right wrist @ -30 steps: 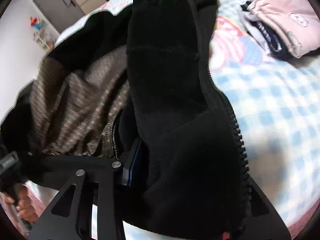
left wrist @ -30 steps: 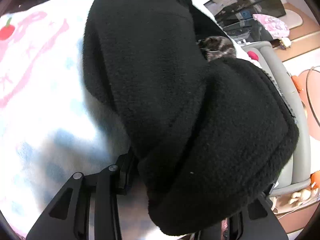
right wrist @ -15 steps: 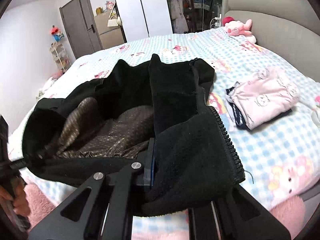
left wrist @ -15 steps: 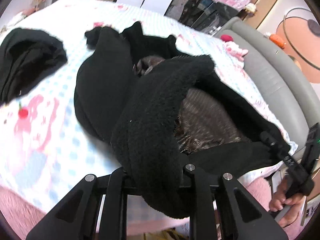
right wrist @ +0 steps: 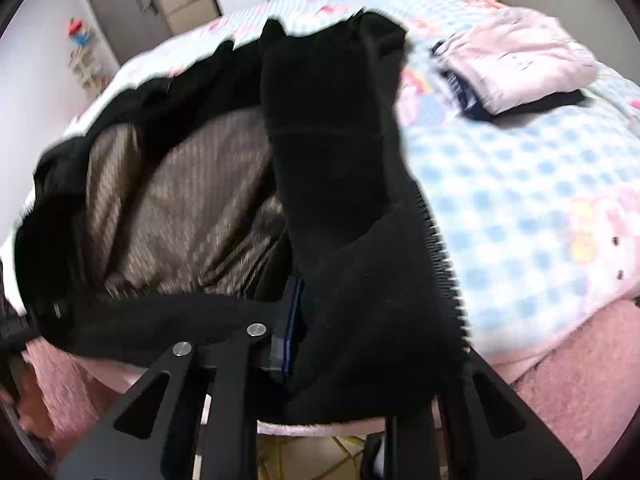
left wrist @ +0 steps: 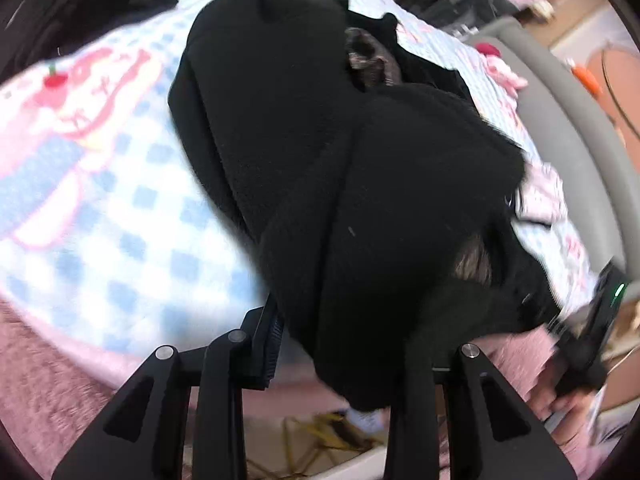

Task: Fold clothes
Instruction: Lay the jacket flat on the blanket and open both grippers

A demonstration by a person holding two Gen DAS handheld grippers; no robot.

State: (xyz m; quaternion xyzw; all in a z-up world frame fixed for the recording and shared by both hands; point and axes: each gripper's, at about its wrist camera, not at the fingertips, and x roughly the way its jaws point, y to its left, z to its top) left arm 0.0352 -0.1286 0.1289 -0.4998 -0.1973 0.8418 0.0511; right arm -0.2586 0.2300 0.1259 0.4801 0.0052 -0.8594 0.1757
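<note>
A black fleece jacket with a brown patterned lining lies open on the blue-checked bed sheet. Its near hem is raised at the bed's edge. My left gripper has a thick bunch of that hem between its fingers; the jaws are opening, and fabric hides the right finger. My right gripper grips the zipper-side hem; its jaws are opening too, with fleece filling the gap against the blue pad. The jacket stretches away from it up the bed.
A folded pile of pink and dark clothes sits on the sheet at the right. Another black garment lies at the far left. A grey padded headboard borders the bed. A pink plush blanket hangs over the near edge.
Both grippers have lifted the jacket's near hem off the bed. The left gripper's fingers stand wider apart than half a second ago, and both views now tilt closer onto the fleece.
</note>
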